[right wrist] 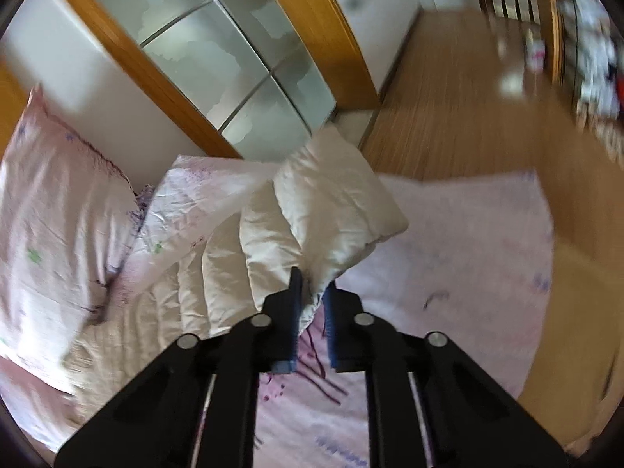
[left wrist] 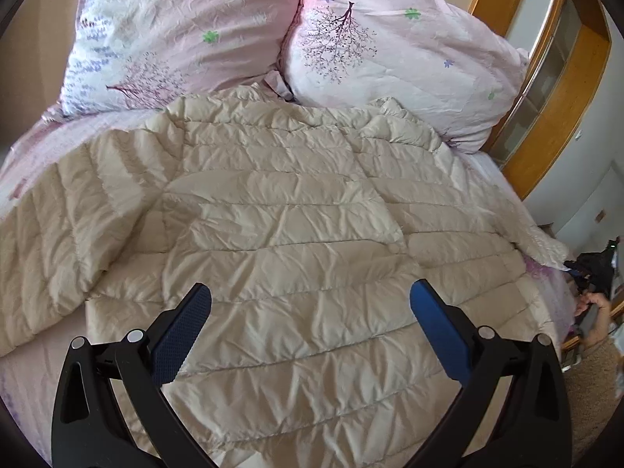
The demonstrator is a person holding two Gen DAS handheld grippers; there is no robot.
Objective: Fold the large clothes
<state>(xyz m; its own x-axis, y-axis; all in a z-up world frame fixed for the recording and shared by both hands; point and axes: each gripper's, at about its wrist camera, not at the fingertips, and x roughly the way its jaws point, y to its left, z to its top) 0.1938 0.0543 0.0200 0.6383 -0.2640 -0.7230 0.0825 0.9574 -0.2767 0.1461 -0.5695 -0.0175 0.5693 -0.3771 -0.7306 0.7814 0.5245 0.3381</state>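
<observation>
A cream quilted down jacket lies spread back-up on the bed, its collar toward two pink floral pillows. The left hand-held gripper hovers over the hem, jaws wide apart and empty. The right hand-held gripper is clamped on the jacket's sleeve (view blurred), at the bed's edge near the wooden floor.

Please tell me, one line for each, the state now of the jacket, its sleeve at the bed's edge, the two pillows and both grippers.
jacket: spread on the bed, not yet folded.
sleeve: lifted, pinched by the right gripper.
pillows: propped side by side behind the jacket.
left gripper: open over the jacket, holding nothing.
right gripper: shut on the sleeve.
</observation>
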